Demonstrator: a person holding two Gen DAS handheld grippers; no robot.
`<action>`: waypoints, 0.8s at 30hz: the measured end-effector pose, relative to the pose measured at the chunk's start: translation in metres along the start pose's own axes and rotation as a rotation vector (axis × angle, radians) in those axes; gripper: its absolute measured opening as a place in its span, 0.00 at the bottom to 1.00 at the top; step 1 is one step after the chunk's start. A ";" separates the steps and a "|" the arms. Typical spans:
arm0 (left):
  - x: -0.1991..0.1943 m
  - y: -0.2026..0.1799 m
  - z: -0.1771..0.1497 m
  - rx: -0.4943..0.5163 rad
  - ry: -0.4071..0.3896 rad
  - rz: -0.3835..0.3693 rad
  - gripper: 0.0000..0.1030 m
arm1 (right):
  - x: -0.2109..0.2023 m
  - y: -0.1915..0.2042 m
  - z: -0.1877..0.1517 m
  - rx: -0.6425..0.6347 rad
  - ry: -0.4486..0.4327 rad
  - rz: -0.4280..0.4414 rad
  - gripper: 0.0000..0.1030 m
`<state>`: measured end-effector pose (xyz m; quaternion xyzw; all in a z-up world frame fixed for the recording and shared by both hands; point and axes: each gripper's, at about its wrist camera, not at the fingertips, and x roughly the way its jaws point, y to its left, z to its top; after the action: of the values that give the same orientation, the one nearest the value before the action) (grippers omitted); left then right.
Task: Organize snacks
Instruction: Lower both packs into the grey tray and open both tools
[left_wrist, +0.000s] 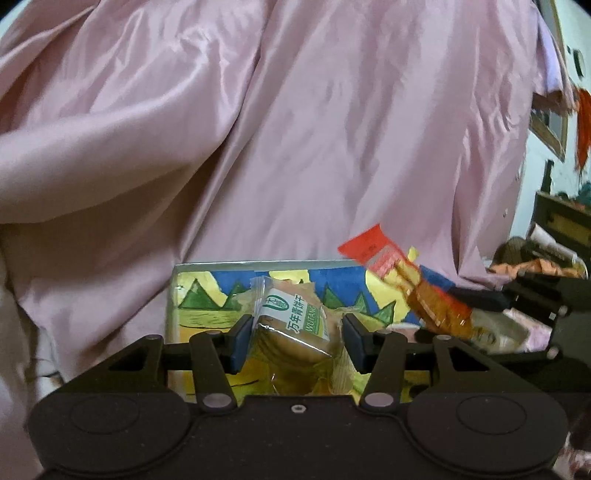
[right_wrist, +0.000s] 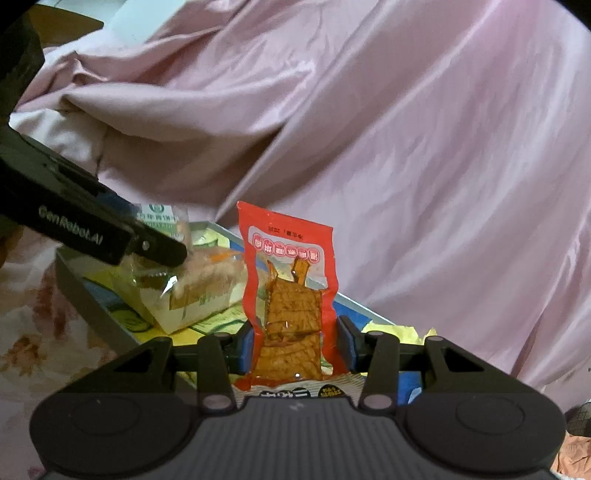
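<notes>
Right wrist: two snack packs, one red pouch (right_wrist: 291, 291), one biscuit pack (right_wrist: 199, 291).

The shallow box (left_wrist: 207, 295) lies open from above, and the bare painted floor at its 9 o'clock side gives room to pass. At 12 o'clock the pink bedding (left_wrist: 295, 129) rises like a wall just behind the rim and closes that way off. At 3 o'clock the right gripper (left_wrist: 443, 314) with its red tofu packet (left_wrist: 399, 273) crowds the box corner, seemingly very close to the left gripper (left_wrist: 295, 338).
</notes>
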<state>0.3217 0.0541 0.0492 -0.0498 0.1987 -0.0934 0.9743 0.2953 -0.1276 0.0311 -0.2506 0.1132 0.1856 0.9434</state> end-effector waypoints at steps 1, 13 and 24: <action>0.004 -0.002 0.001 -0.006 0.000 -0.002 0.53 | 0.003 0.000 -0.001 0.000 0.008 -0.005 0.49; 0.004 -0.022 -0.004 0.017 0.021 -0.009 0.86 | -0.008 -0.014 -0.014 0.042 0.029 -0.058 0.82; -0.050 -0.026 -0.005 -0.036 -0.056 0.015 0.99 | -0.072 -0.024 -0.008 0.186 -0.071 -0.083 1.00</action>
<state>0.2702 0.0389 0.0670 -0.0685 0.1731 -0.0809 0.9792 0.2386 -0.1720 0.0568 -0.1598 0.0857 0.1438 0.9729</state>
